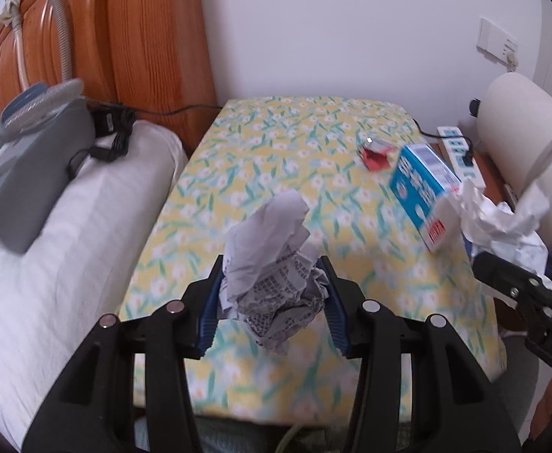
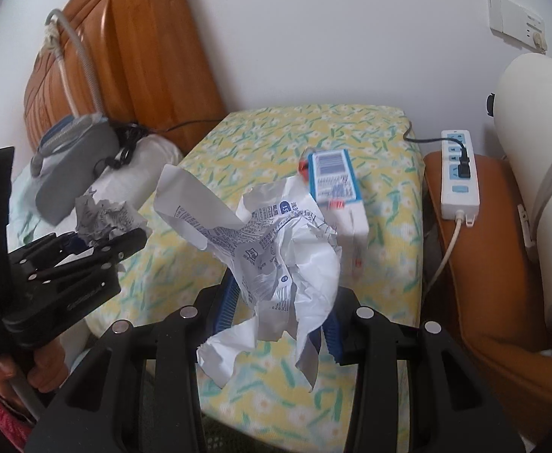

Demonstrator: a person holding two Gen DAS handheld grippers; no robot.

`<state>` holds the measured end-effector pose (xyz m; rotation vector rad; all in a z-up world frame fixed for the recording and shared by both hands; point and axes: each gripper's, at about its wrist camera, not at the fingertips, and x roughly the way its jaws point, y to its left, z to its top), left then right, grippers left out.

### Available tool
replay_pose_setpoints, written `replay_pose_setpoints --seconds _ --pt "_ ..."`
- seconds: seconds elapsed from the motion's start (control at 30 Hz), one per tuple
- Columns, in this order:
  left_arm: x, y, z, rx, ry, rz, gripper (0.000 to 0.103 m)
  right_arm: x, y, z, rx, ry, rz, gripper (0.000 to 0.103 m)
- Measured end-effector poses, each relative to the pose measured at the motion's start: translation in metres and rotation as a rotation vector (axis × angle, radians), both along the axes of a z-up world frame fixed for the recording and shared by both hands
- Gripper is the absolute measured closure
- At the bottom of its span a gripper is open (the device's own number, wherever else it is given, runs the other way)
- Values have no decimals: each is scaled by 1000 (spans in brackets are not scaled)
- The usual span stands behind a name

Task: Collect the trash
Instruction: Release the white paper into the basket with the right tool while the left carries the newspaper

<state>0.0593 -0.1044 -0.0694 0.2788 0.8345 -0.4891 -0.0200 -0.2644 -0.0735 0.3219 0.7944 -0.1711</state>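
In the left wrist view my left gripper (image 1: 272,283) is shut on a crumpled grey printed paper (image 1: 272,256), held above the yellow floral cushion (image 1: 260,158). My right gripper (image 2: 281,302) is shut on a larger crumpled white printed paper (image 2: 291,256) over the same cushion (image 2: 389,196). A blue-and-white carton (image 1: 423,185) (image 2: 332,181) lies on the cushion's right side, and a small red wrapper (image 1: 376,154) lies just behind it. Each gripper appears in the other's view: the right gripper (image 1: 491,264) with its white paper (image 1: 502,219), the left gripper (image 2: 105,243) with its grey paper (image 2: 102,219).
A white pillow (image 1: 68,245) at left carries a grey device (image 1: 37,166) with a hose and black cables, in front of a wooden headboard (image 1: 143,37). A white power strip (image 2: 459,173) lies on a brown stand (image 2: 495,264) at right, beside a pale cylinder (image 2: 540,151).
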Motion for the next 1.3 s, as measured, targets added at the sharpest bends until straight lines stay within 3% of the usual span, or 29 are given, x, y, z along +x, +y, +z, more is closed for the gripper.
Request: replay_pose_setpoints --seconds 0.4,0.6,0.8,0.87,0.93,1.13,1.3 --pt "-71 38 -18 10 36 -22 56 -59 47 -19 -31 70 130 62" --pt "-88 60 -27 2 59 -29 56 -91 61 -37 61 155 303 61" --pt "-98 67 -43 12 105 -45 56 -114 95 -98 103 312 415 60" --pt "-101 66 -48 17 118 -54 56 -114 104 -113 86 347 432 55" --pt "-105 64 -53 24 128 -63 56 -112 111 -123 45 373 429 40" --pt "-113 63 -64 34 161 -77 56 -114 102 -105 -3 304 383 14" --pt "-116 60 -70 42 178 -87 56 -118 80 -76 -23 202 296 10"
